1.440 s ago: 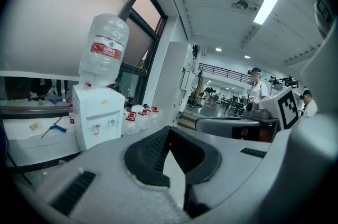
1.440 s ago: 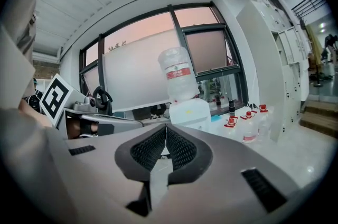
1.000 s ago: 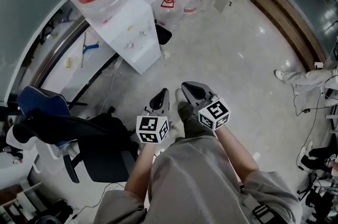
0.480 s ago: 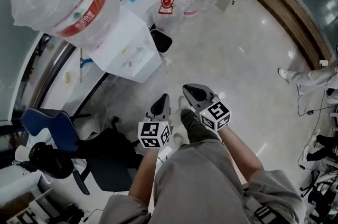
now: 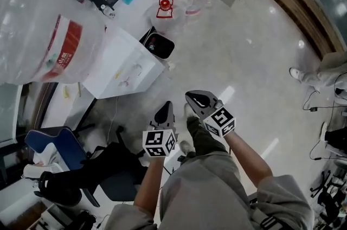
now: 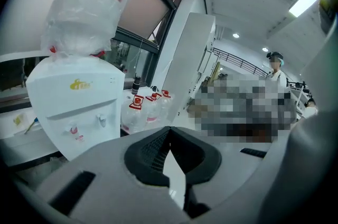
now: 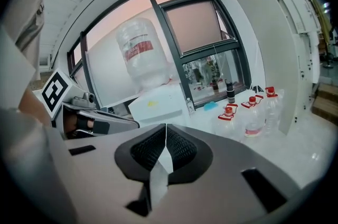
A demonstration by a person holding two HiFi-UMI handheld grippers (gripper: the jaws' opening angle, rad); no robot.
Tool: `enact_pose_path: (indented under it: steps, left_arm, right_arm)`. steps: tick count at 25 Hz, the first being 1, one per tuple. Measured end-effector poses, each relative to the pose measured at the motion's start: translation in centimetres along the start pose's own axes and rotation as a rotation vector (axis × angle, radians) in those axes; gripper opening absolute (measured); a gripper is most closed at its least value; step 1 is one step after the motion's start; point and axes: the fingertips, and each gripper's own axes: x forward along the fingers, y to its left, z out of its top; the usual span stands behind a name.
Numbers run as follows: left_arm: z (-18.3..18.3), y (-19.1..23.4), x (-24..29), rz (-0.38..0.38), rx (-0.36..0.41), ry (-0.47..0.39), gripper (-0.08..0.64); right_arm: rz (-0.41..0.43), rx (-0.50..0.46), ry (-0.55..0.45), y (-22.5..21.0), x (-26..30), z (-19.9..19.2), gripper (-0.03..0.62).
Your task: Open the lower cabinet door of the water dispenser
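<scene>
White water dispenser [image 5: 127, 66] stands ahead-left of both tools, well apart; its lower cabinet door is hidden under the taps [image 6: 100, 120]. Left tool [image 5: 166, 108] and right tool [image 5: 196, 97] are closed, empty, held side by side, I think because the door is not yet reached.

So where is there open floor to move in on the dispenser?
Bare floor runs from the water dispenser and black bin rightward to the wooden step. Crowded: water jugs beyond the bin, the chair at lower left.
</scene>
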Motion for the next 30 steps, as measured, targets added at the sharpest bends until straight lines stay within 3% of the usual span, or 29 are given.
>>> enact_pose_path:
  steps: [17, 24, 30]
  left_arm:
    - [-1.9, 4.4, 9.2, 0.024, 0.021, 0.106, 0.009]
    - [-3.9, 7.4, 11.3, -0.002, 0.047, 0.15, 0.009]
    - [-6.4, 9.5, 13.2, -0.07, 0.061, 0.179, 0.009]
  right_arm:
    - [0.03, 0.1, 0.03, -8.3, 4.8, -4.0, 0.012]
    - [0.004, 0.124, 0.028, -9.1, 8.0, -6.6, 0.012]
    - [-0.037, 0.112, 0.041, -9.6, 10.9, -9.4, 0.012]
